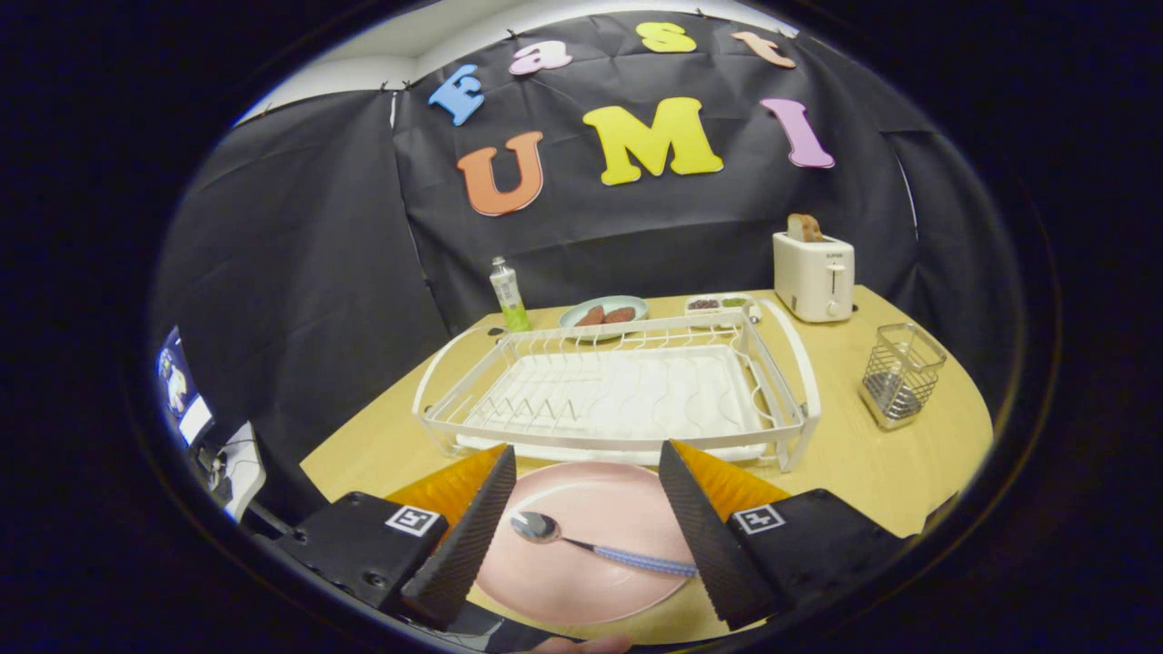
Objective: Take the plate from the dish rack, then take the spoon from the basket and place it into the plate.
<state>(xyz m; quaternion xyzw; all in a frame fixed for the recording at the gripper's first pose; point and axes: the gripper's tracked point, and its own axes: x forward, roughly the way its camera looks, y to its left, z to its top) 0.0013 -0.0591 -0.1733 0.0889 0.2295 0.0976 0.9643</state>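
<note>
Two ribbed black fingers of the gripper [581,522] stand spread wide apart, pinching nothing, each backed by an orange wedge and a black block bearing a square marker. Between them lies a round, smooth pink plate [581,509] on the pale wooden table [872,463]. A spoon [595,542] rests flat in the plate, its shiny metal bowl toward the left finger and its blue textured handle running to the right finger's inner face; whether it touches that finger I cannot tell. Just beyond the plate sits the white wire dish rack [609,391], rectangular, with a ridged drip tray beneath and rows of thin prongs. To its right, apart from it, stands a square wire-mesh basket [899,372]. Farther back are a cream toaster [813,275] with a bread slice poking up, a pale blue dish [604,313] with reddish-brown pieces, a small white tray [720,303], and a slim bottle [510,293] with green liquid.
</note>
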